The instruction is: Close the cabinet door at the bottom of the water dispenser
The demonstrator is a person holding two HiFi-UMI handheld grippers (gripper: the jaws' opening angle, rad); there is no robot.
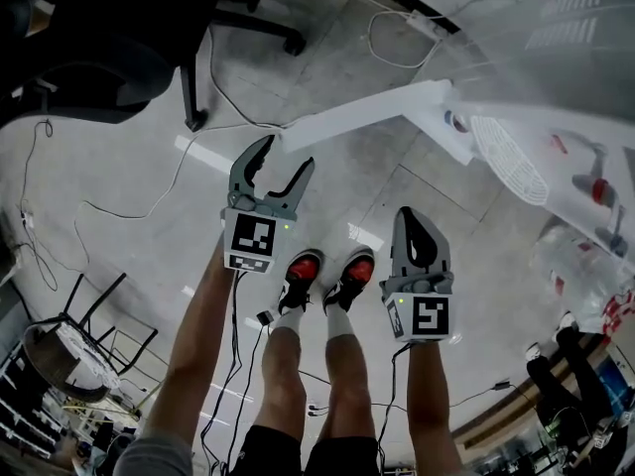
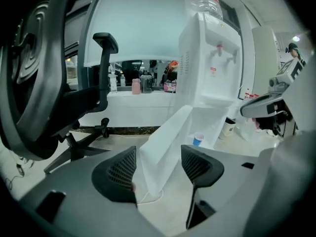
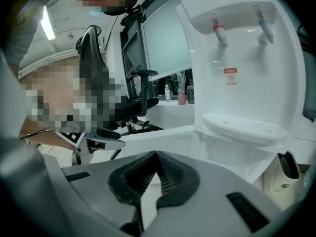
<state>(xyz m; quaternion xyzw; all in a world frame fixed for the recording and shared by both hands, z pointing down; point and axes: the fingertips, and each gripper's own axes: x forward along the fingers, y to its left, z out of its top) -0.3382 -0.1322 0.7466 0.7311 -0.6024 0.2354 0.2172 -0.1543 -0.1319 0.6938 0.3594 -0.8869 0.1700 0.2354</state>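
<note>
Approach step: my left gripper, jaws spread and empty, faces the open cabinet door (right gripper clenched on nothing); next I must push the door shut.

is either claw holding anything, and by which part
Nothing is held: the left claw is open and empty, the right claw shut on nothing.

Open cabinet door ahead — chair left
</note>
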